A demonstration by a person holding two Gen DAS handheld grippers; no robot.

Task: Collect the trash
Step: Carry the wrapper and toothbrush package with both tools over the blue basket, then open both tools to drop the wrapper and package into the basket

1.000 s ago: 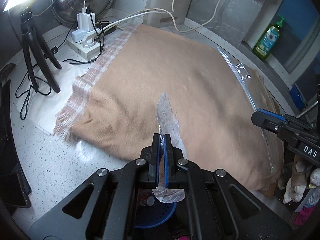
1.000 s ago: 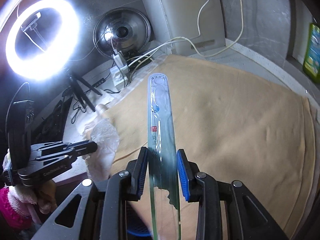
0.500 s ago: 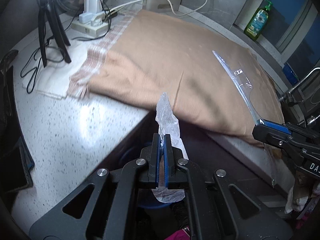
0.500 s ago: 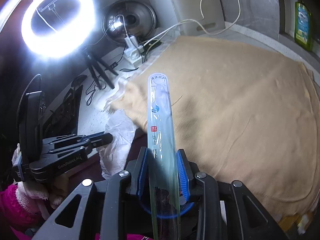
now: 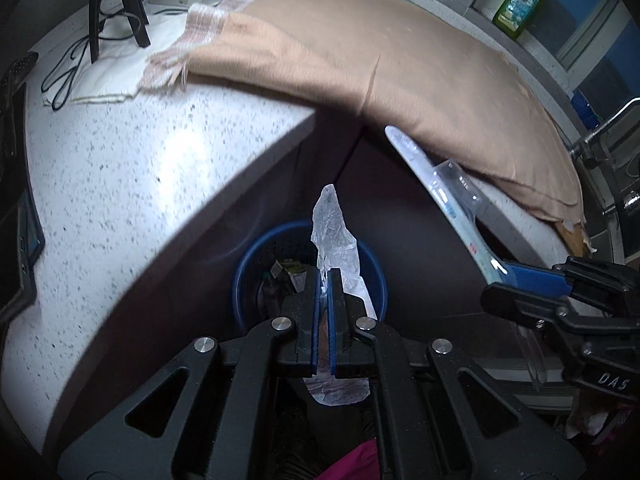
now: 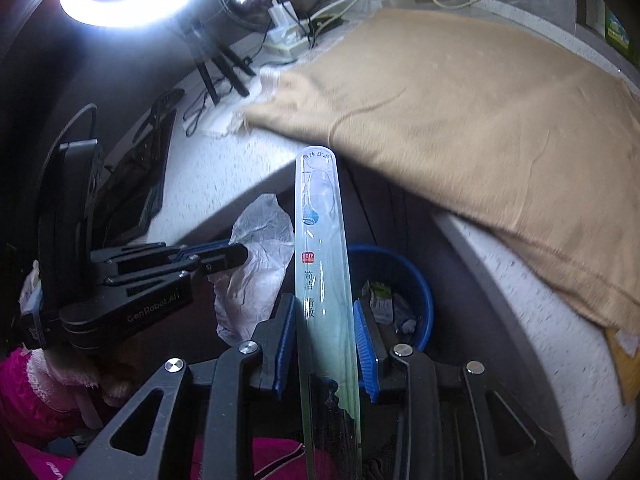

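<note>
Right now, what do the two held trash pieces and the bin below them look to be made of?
Crumpled wrapper in the left gripper: thin translucent plastic film, creased and whitish. Long package in the right gripper: stiff clear plastic, glossy, printed, torn at its lower end. Blue bin: probably moulded plastic, smooth rim.

Bin (image 5: 240, 268) blue, at 6 o'clock. Cloth (image 5: 380, 48) tan, pink-checked edge at 11. Counter (image 5: 132, 168) white, black-speckled. Bottle (image 5: 518, 4) green, at 1. Wrapper (image 5: 336, 236) translucent white.
</note>
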